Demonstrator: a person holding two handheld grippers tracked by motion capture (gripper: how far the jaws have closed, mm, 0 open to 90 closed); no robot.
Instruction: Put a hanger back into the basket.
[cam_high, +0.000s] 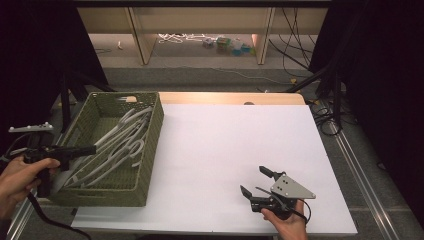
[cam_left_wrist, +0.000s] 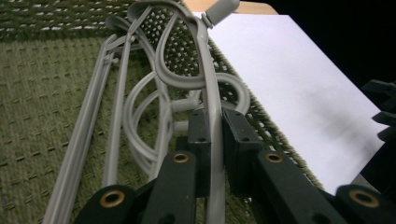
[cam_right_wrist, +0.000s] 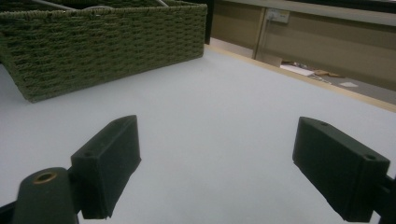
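Left gripper (cam_high: 92, 148): reaching in over the near-left wall of the green woven basket (cam_high: 150, 150), clenching on a grey plastic hanger (cam_left_wrist: 212, 107). Pads pressing on either side of one thin arm of that hanger, as seen in the left gripper view; hanger's curved neck rising just ahead of the jaws. Further grey hangers (cam_high: 117, 150) lying in a loose pile inside the basket, ahead of and below the gripper, partly overlapping. Left hand (cam_high: 20, 175) gripping the handle outside the basket, cable trailing down behind.

White surface (cam_high: 225, 150): stretching to the right of the left gripper, beyond the basket wall.

Right gripper (cam_high: 255, 182): resting low on the surface, well apart from the basket, jaws spread wide and released, holding nothing. Basket standing ahead and to the left of its jaws in the right gripper view (cam_right_wrist: 102, 42). Right hand (cam_high: 287, 225) holding it from behind.
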